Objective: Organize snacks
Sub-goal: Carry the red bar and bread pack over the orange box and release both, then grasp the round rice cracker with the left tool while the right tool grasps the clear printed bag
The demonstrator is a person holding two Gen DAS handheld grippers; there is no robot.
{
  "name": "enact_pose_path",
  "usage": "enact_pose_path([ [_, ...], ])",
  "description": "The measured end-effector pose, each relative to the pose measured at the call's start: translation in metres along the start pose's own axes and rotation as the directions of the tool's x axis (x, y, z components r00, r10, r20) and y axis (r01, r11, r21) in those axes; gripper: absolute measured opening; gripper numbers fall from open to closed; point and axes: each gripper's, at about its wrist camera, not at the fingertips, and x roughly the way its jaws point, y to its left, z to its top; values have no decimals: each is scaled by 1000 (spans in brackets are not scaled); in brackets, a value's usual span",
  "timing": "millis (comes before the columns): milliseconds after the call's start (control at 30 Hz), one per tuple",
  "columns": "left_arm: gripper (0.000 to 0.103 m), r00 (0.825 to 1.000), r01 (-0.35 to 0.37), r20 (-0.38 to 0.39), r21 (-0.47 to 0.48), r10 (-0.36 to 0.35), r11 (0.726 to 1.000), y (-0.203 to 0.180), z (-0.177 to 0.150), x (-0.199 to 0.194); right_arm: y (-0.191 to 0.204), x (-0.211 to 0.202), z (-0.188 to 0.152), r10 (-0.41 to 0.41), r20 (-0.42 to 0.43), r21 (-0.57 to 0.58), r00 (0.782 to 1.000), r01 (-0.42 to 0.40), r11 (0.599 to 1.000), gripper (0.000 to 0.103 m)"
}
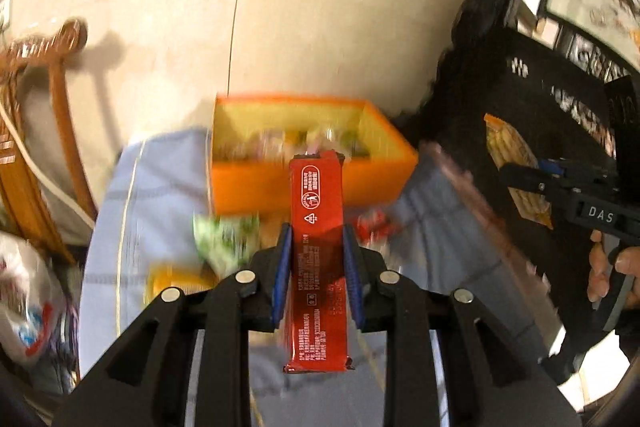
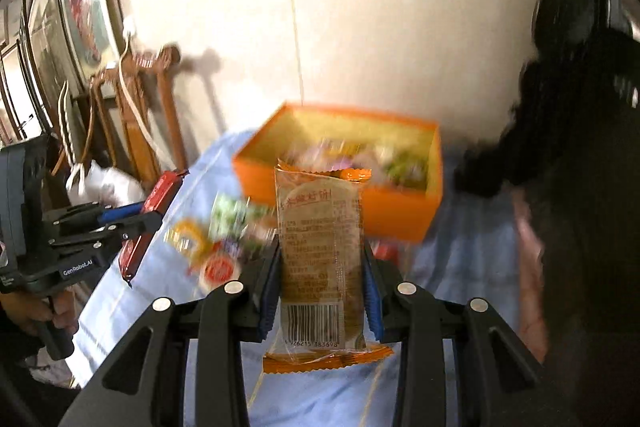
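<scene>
Your left hand-held gripper [image 1: 318, 259] is clamped on a red snack bar [image 1: 318, 227], its blue pads pressing both long edges, the wrapper pointing forward toward the orange box [image 1: 256, 187]. Your right hand-held gripper [image 2: 322, 279] is clamped on a clear-and-orange biscuit packet [image 2: 320, 247], barcode end nearest the camera, held upright between the pads. Both snacks are lifted clear of the surface, in front of the box. The orange box sits open on a pale blue cloth [image 1: 152, 195] covering the counter, and blurred wrapped snacks fill its yellow interior. More loose snacks lie on the cloth just before the box: a green-and-white packet [image 1: 224, 239], a yellow one [image 1: 180, 283] and a small red one [image 1: 376, 223]; blur hides their details. From the right wrist view, your left hand [image 2: 40, 311] grips its tool's handle at the frame's left edge. A wooden chair [image 1: 60, 115] stands beside the counter on the left, against a cream wall [image 1: 320, 7]. A dark heap [image 2: 580, 147] fills the right side.
</scene>
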Motion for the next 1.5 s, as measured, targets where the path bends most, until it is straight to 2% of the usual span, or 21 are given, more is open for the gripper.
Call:
enact_pose_path([
  [233,23,998,-4,58,-1,4,1000,0,80,26,-32,19,77,-26,49,-25,998,28,999,35],
  [400,23,998,-34,56,17,33,999,0,112,57,-46,41,107,-36,55,-39,998,38,998,35],
  [567,24,996,-71,46,19,70,997,2,142,97,-56,85,132,-40,40,-19,998,41,999,36],
  [600,28,998,-65,27,18,65,998,4,147,109,-59,98,135,-31,28,-2,999,31,1000,43],
  [633,58,998,-65,7,12,65,998,8,150,120,-65,115,137,-47,-10,24,999,47,999,69],
  [667,94,996,-90,-10,-8,90,996,13,151,129,-67,124,134,-88,-24,31,996,88,996,77],
  [700,98,990,-141,-7,-49,141,989,22,149,134,-68,131,130,-123,-43,32,991,125,992,78],
  [733,98,987,-158,-1,-81,158,984,30,146,135,-68,136,123,-115,-60,36,992,117,992,78],
  [867,98,991,-135,-35,-127,132,983,55,114,128,-67,139,81,-70,-91,43,993,74,996,80],
  [1067,98,978,-184,-127,-150,166,971,78,26,102,-54,129,2,-41,-144,88,989,55,995,82],
  [1167,98,970,-204,-159,-111,186,973,71,-16,90,-33,122,-39,-33,-180,114,983,55,992,83],
  [1300,98,946,-253,-213,-9,245,967,51,-76,92,-1,126,-82,-59,-242,47,968,73,996,84],
  [1500,98,944,-211,-238,97,229,973,20,-130,109,23,136,-110,-108,-301,-28,948,104,994,84],
])
